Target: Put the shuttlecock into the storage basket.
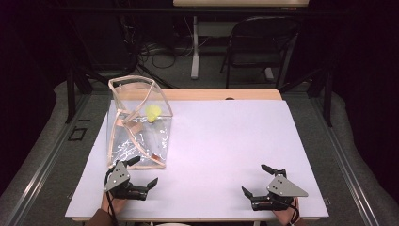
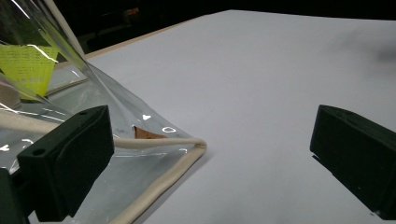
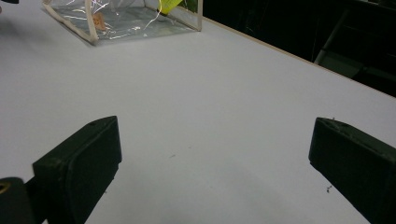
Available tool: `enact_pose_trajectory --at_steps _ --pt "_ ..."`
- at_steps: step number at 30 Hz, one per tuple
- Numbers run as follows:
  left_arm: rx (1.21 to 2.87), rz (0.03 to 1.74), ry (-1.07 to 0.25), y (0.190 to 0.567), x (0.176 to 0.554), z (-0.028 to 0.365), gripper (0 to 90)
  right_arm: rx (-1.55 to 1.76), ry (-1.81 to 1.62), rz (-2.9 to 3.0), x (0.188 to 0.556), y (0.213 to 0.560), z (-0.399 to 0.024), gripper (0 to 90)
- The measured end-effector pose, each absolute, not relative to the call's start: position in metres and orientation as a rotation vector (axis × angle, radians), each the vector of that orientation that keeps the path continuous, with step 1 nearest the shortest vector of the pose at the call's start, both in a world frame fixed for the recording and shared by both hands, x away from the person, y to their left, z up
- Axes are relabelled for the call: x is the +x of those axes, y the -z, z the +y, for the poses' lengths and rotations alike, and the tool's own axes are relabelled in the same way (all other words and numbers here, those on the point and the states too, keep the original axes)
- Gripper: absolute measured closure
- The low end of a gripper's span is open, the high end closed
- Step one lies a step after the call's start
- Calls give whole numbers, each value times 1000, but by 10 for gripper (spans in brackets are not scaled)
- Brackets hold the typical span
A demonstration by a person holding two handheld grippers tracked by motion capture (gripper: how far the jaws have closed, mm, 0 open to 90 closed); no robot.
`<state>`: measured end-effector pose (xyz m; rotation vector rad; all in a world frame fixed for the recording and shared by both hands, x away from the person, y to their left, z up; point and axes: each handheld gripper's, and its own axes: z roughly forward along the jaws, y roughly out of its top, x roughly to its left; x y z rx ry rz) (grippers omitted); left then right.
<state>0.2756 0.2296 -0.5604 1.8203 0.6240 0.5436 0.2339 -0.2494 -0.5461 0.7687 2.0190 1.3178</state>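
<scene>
**Left gripper poised at the corner of the clear bag**

A clear plastic bag with cream piping along its edges stands on the left half of the white table, its mouth open upward. Inside it a small yellow-green item sits toward the far side, and a small brown tab shows near the bag's near corner.

The left gripper rests low on the table just beside that near corner, its 2 jaws spread wide and holding nothing. In the left gripper view the piped corner lies between the jaws, closer to the left one, and whether that jaw touches the plastic cannot be told. The right gripper lies well apart from the bag at the table's near right, jaws likewise wide and empty, with bare table between them.

The step in hand looks like the approach to a first grasp of the bag; nothing is gripped yet. The next move probably calls for the left gripper to ease forward so the piped edge sits squarely between the jaws, then close on it. The thin film may buckle or slide, so the right gripper will likely need to come across and steady the other side.
</scene>
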Motion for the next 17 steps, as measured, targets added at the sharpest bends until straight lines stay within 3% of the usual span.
enact_pose_trajectory --at_steps 17 --pt "1799 628 -532 565 273 232 0 769 -1318 2022 234 546 -249 19"
